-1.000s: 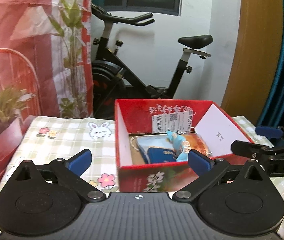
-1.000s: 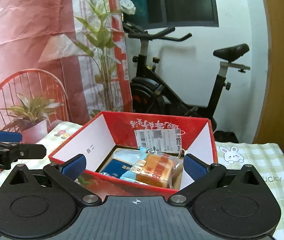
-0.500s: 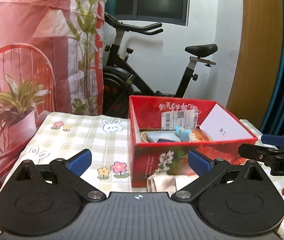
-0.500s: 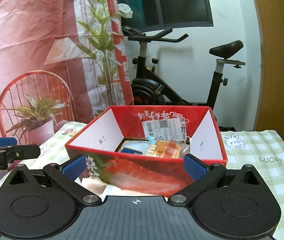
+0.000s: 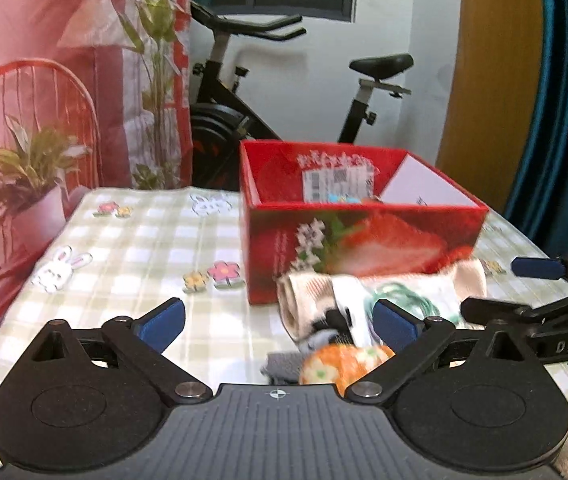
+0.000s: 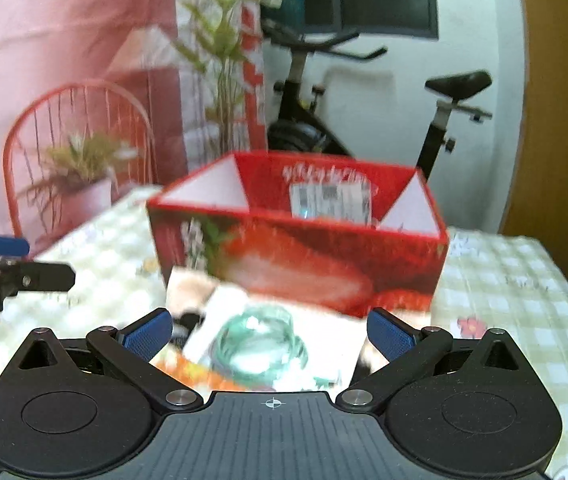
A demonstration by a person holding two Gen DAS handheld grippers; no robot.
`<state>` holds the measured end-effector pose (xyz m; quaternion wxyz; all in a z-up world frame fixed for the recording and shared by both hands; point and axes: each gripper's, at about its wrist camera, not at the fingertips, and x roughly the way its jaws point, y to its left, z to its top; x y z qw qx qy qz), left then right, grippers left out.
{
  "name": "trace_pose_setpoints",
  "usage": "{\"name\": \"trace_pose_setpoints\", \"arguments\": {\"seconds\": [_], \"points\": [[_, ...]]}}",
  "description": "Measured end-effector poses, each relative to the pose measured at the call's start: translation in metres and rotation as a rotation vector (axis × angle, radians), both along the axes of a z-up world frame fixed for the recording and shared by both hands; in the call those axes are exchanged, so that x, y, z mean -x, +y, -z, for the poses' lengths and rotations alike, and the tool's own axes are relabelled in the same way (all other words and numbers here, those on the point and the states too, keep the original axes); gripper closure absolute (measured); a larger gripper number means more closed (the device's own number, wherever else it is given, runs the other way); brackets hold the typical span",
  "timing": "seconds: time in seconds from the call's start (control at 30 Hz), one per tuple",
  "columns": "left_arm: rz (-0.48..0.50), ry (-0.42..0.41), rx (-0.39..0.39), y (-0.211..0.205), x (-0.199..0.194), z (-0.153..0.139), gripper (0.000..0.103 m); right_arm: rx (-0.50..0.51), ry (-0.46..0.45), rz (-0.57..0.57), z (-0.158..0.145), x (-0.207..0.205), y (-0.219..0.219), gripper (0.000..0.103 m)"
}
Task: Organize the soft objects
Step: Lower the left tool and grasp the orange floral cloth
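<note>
A red strawberry-print box [image 5: 364,236] [image 6: 296,256] stands open on the checked tablecloth, with packets barely showing over its rim. In front of it lies a heap of soft things: a rolled beige cloth [image 5: 304,296], a white piece with a green print [image 5: 400,296] [image 6: 255,340], and an orange flowered piece [image 5: 344,364]. My left gripper [image 5: 279,324] is open, low over the cloth, left of the heap. Above the heap, my right gripper [image 6: 267,334] is open and holds nothing. Each gripper shows in the other's view [image 5: 524,300] [image 6: 11,264].
The checked tablecloth [image 5: 131,248] with rabbit and flower prints runs left and right of the box. An exercise bike [image 5: 284,92] stands behind the table. A pink backdrop with a red chair and plants [image 5: 31,128] hangs at the left. Blue curtain [image 5: 564,120] at the right.
Both grippers have drawn back and down from the box. The box interior has dropped out of sight and the heap of soft things in front of it has come into view.
</note>
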<state>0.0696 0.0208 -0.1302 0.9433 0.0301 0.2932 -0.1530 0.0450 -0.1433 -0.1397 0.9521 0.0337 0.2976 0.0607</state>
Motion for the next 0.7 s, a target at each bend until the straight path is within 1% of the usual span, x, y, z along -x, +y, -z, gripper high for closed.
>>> {"name": "trace_pose_setpoints", "arguments": {"seconds": [0.07,0.13,0.2,0.3,0.37,0.5,0.57,0.63,0.7], "points": [[0.027,0.029,0.008,-0.002,0.001,0.006,0.008,-0.015,0.039,0.015,0.006,0.005,0.0,0.0],[0.048,0.063,0.017,-0.005,0.001,0.012,0.016,-0.042,0.086,0.023,0.015,0.009,-0.001,0.001],[0.062,0.097,0.034,-0.005,-0.002,0.019,0.021,-0.058,0.119,0.033,0.024,0.013,-0.005,0.005],[0.082,0.149,0.068,-0.007,-0.006,0.03,0.026,-0.068,0.164,0.044,0.036,0.015,-0.01,0.015],[0.094,0.181,0.085,-0.008,-0.01,0.038,0.029,-0.078,0.186,0.05,0.043,0.014,-0.011,0.027],[0.103,0.241,0.102,-0.011,-0.018,0.054,0.034,-0.075,0.199,0.039,0.047,0.011,-0.009,0.028],[0.113,0.268,0.117,-0.013,-0.022,0.06,0.042,-0.068,0.202,0.033,0.049,0.01,-0.006,0.028],[0.12,0.287,0.12,-0.014,-0.024,0.065,0.069,-0.062,0.203,0.032,0.049,0.01,-0.005,0.028],[0.116,0.272,0.102,-0.016,-0.023,0.066,0.081,-0.061,0.199,0.032,0.048,0.011,-0.006,0.028]]}}
